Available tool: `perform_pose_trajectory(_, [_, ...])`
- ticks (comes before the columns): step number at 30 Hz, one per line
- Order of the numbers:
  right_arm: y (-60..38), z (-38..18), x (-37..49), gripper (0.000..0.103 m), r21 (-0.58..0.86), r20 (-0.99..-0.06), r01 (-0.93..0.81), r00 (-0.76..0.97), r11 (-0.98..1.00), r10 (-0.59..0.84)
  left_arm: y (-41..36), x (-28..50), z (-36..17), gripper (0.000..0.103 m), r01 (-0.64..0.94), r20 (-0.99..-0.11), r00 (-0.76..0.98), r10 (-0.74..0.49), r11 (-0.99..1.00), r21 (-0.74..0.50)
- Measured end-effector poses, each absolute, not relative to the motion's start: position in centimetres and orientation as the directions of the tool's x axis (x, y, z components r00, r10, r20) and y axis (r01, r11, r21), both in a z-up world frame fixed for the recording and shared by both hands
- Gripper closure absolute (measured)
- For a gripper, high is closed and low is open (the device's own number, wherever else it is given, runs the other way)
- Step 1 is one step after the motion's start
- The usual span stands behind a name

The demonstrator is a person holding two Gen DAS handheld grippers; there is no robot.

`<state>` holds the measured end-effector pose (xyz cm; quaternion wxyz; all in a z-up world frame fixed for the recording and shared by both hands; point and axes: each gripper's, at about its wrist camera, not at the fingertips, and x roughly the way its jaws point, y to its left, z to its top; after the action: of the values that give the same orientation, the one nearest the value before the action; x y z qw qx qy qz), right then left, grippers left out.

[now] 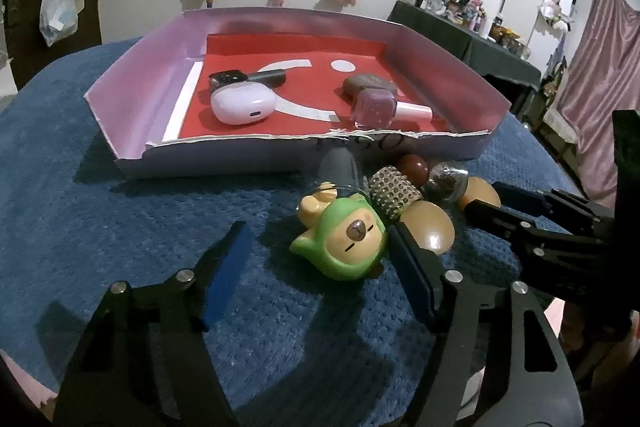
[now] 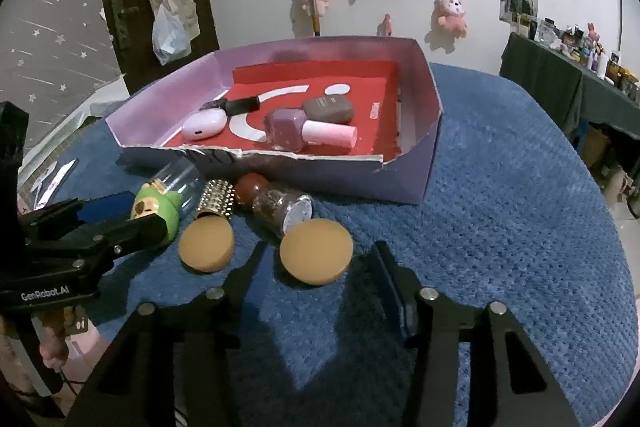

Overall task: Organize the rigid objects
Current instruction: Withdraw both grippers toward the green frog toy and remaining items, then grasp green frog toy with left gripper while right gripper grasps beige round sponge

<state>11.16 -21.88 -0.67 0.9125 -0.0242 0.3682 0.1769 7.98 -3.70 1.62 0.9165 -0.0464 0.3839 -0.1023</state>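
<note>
A: Green figurine (image 1: 340,239) is lying on its side on the blue cloth (image 1: 120,227) that is covering the worktop, in front of the cardboard box (image 1: 120,83). It is not resting inside the box.

B: And the left tongs (image 1: 316,229), are they gripping it?

A: No, they are standing released. The figurine is sitting between the two fingers and leaning against the right one, while the left one is staying apart from it.

B: What are the right tongs (image 2: 318,247) doing?

A: They are also standing released, around the round tan cap (image 2: 316,251) of the glitter bottle (image 2: 280,211). The pads are not pressing on it.

B: What else is lying near?

A: A studded bottle (image 2: 216,201) is lying between the figurine and the glitter bottle, and a brown ball (image 2: 250,187) is sitting just behind them, close to the box wall.

B: And inside the box?

A: A pale earbud case (image 1: 244,105), a purple nail polish (image 1: 374,107) and a brown compact (image 1: 370,85) are lying on the red bottom.
</note>
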Motion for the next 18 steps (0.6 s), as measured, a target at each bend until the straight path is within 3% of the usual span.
perform_pose_trajectory(7, [-21.65,-0.85,11.57,0.054,0.084,-0.685,-0.338,0.664,0.938,0.301,-4.38,8.64,1.15,0.048,0.169,-0.699,0.676,-0.233,0.972,-0.160])
perform_pose_trajectory(9, [-21.53,-0.86,11.69,0.054,0.079,-0.685,-0.337,0.665,0.938,0.297,-4.44,8.71,1.15,0.056,0.181,-0.697,0.673,-0.247,0.969,-0.169])
perform_pose_trajectory(12, [-21.37,-0.90,11.74,0.056,0.073,-0.684,-0.339,0.667,0.938,0.294,-4.68,8.70,1.14,0.057,0.192,-0.695,0.674,-0.249,0.968,-0.160])
perform_pose_trajectory(14, [-21.22,-0.89,11.75,0.063,0.073,-0.683,-0.345,0.666,0.936,0.299,-4.75,8.66,1.14,0.057,0.197,-0.694,0.675,-0.249,0.968,-0.156])
perform_pose_trajectory(18, [-21.27,-0.82,11.58,0.063,0.074,-0.683,-0.342,0.667,0.937,0.297,-4.28,8.25,1.22,0.057,0.202,-0.694,0.670,-0.263,0.964,-0.171])
